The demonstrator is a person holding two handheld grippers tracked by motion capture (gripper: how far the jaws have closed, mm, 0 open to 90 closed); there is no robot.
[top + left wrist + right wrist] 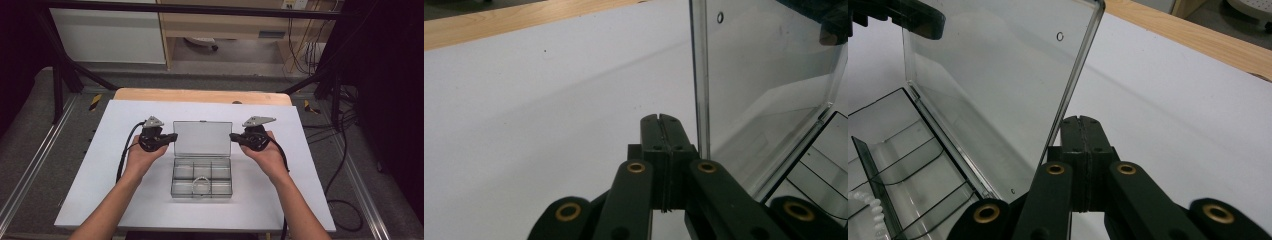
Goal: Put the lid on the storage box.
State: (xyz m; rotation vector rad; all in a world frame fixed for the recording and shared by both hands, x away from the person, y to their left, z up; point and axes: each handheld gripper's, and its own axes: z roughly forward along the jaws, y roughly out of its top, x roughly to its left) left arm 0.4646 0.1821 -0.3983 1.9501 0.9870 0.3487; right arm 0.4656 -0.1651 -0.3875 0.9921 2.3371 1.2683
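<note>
The white board on the bench is carrying a clear compartment box, set near the middle and nearer the front edge. Its lid is being propped upright at the back, hinge side away from the person. A small white coiled item is lying in a front-middle compartment; what it is cannot be told.

The lid is being flanked at its two side edges: left gripper at the lid's left edge, right gripper at the right edge. Both are being held with jaws fully together, nothing clamped between them. In the left gripper view the closed tips are sitting just beside the lid edge; in the right gripper view the tips are likewise just beside the edge. Actual contact cannot be told.

Step judged: lid handling, likely steadying or about to be swung. The next move is calling for an even push from both sides so the box is not skidded.

Room: wide bare board is lying left, right and behind; the front edge is close.
</note>
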